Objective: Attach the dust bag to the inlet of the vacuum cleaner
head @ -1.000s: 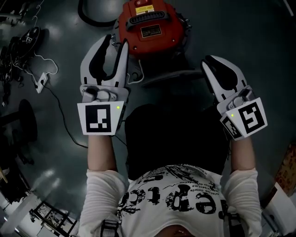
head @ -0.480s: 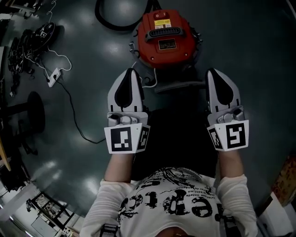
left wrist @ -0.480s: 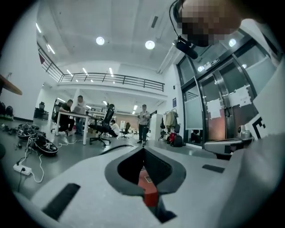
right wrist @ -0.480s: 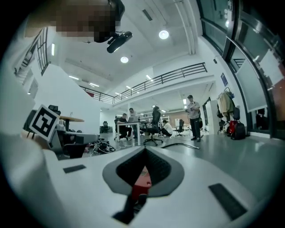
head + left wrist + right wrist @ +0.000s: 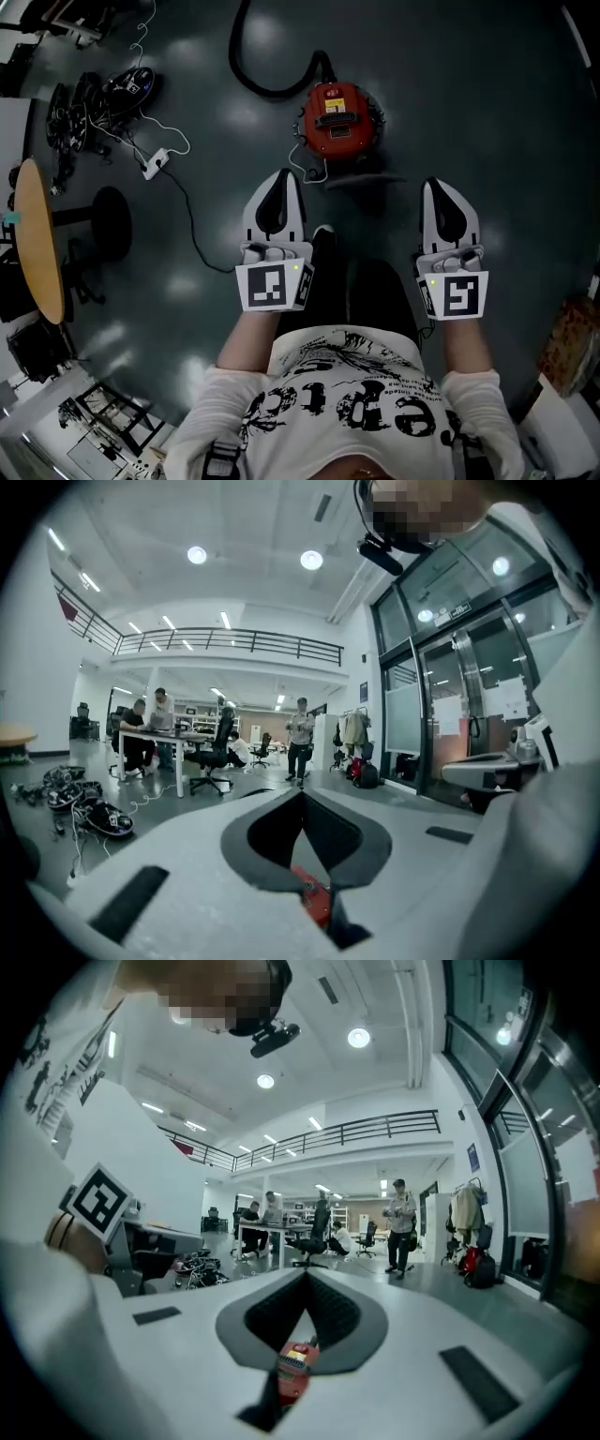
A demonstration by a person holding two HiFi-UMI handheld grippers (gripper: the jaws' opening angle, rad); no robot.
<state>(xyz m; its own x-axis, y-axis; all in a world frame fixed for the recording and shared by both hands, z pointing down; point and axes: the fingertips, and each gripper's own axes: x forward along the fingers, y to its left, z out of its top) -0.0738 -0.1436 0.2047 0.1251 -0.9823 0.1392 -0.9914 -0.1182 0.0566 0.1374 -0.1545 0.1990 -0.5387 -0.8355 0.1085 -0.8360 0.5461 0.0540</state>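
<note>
The red vacuum cleaner (image 5: 340,120) stands on the dark floor far below, its black hose (image 5: 267,80) curling off to the upper left. I see no dust bag in any view. My left gripper (image 5: 279,176) is held high above the floor, left of the vacuum, shut with nothing between its jaws. My right gripper (image 5: 440,186) hangs level with it on the right, also shut and holding nothing. In the left gripper view the jaws (image 5: 302,795) meet at the tip, with the vacuum (image 5: 315,900) showing red beneath. The right gripper view (image 5: 306,1275) shows the same, the vacuum (image 5: 292,1369) below.
A white power strip (image 5: 153,165) and black cable (image 5: 190,225) lie on the floor at left. Beside them are a black stool (image 5: 111,217), a round wooden table (image 5: 37,239) and a heap of cables (image 5: 98,94). People sit at a far desk (image 5: 155,731); glass doors (image 5: 450,714) stand right.
The left jaws went from wide open to shut. Both grippers rose a long way, so the vacuum and floor now look much smaller and farther off.
</note>
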